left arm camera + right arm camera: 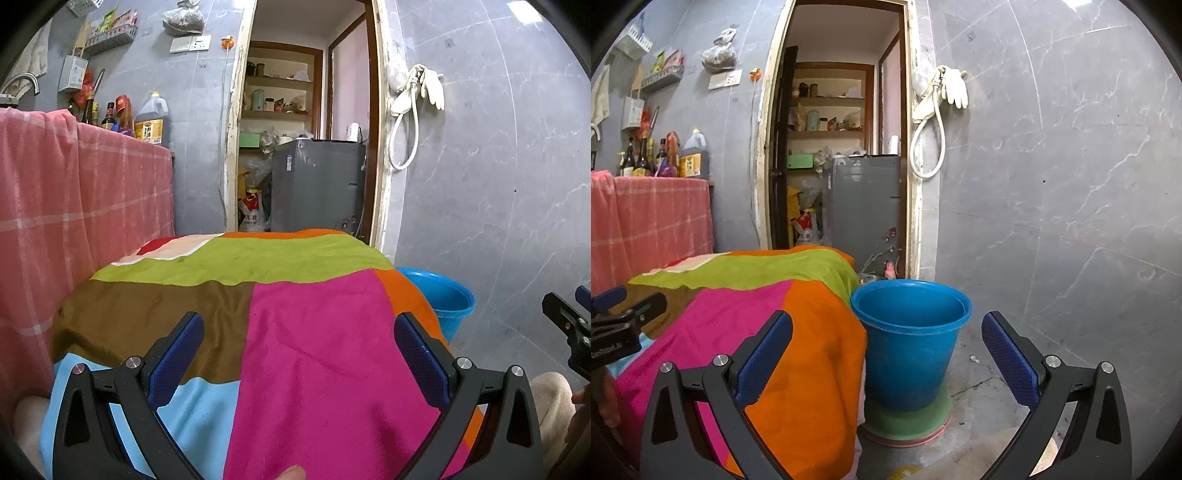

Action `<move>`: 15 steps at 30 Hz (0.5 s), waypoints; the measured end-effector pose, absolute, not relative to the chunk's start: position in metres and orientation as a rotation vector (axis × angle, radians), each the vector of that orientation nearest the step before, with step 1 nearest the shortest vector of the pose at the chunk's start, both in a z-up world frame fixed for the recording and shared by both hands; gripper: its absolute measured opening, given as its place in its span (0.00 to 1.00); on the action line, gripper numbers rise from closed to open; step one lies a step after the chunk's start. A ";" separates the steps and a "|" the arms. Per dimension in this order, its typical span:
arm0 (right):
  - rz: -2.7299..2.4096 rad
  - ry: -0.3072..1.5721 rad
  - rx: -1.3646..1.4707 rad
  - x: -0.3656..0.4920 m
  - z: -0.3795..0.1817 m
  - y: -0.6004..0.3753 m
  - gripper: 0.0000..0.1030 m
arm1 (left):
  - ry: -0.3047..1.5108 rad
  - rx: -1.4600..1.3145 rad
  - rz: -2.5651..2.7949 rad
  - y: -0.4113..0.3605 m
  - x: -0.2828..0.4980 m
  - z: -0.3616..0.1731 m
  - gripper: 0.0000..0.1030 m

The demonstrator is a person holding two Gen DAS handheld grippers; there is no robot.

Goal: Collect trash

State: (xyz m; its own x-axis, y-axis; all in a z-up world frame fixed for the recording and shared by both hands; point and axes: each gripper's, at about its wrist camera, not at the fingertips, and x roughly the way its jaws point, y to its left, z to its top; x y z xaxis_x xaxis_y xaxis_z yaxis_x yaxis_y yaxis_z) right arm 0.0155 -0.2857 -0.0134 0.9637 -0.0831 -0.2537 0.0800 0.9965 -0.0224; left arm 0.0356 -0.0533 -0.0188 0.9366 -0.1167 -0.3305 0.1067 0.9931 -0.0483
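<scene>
A blue plastic bucket (910,343) stands on the floor on a green and pink base, right beside a table draped in a patchwork cloth (258,314). Part of the bucket (443,299) shows past the cloth's right edge in the left wrist view. My left gripper (299,354) hovers open over the cloth, nothing between its blue pads. My right gripper (886,354) is open too, with the bucket framed between its fingers and nothing held. The bucket's inside looks bare from here. No trash item shows on the cloth.
A counter under a pink checked cloth (74,192) holds bottles and an oil jug (151,122) at the left. A doorway (846,147) behind leads to shelves and a grey appliance. White gloves and a hose (942,99) hang on the grey tiled wall.
</scene>
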 end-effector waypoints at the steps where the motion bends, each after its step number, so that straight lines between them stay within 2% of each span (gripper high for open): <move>1: -0.084 0.259 -0.012 0.016 -0.014 -0.286 1.00 | 0.342 -0.029 -0.115 -0.052 0.036 -0.020 0.98; 15: -0.079 0.266 -0.012 0.014 -0.017 -0.285 1.00 | 0.344 -0.024 -0.117 -0.048 0.036 -0.026 0.98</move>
State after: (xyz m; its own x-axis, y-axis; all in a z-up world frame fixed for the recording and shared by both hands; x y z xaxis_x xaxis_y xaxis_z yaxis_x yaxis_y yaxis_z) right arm 0.0144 -0.2854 -0.0169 0.9617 -0.0796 -0.2625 0.0764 0.9968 -0.0225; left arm 0.0362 -0.0483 -0.0256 0.9348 -0.1188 -0.3347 0.1108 0.9929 -0.0431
